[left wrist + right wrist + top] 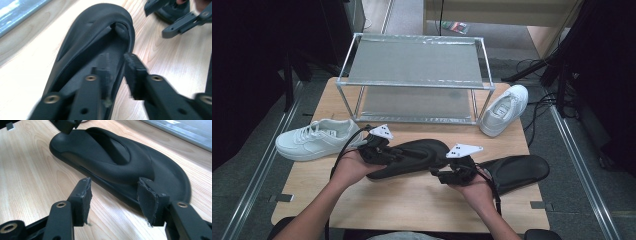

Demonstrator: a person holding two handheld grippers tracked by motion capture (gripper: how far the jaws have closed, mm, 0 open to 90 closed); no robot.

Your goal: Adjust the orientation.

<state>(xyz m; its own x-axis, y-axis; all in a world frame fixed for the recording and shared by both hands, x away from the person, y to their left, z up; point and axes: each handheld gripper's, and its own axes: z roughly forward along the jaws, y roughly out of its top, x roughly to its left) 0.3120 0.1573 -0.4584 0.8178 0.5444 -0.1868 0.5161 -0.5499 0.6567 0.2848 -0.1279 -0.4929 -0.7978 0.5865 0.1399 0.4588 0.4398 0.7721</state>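
Note:
A black slip-on shoe (412,152) (85,42) (112,157) lies on its sole across the middle of the wooden table (412,205). My left gripper (394,152) (117,60) is at its heel end. One jaw is inside the opening and the other outside, shut on the shoe's side wall. My right gripper (439,175) (113,186) stands open just in front of the toe end, its pads apart and clear of the shoe. A second black shoe (522,170) lies to the right, beside my right hand.
A two-shelf metal rack (414,65) stands at the back of the table. One white sneaker (314,140) lies at the left edge. Another white sneaker (504,110) leans at the rack's right leg. Bare wood shows along the table's front.

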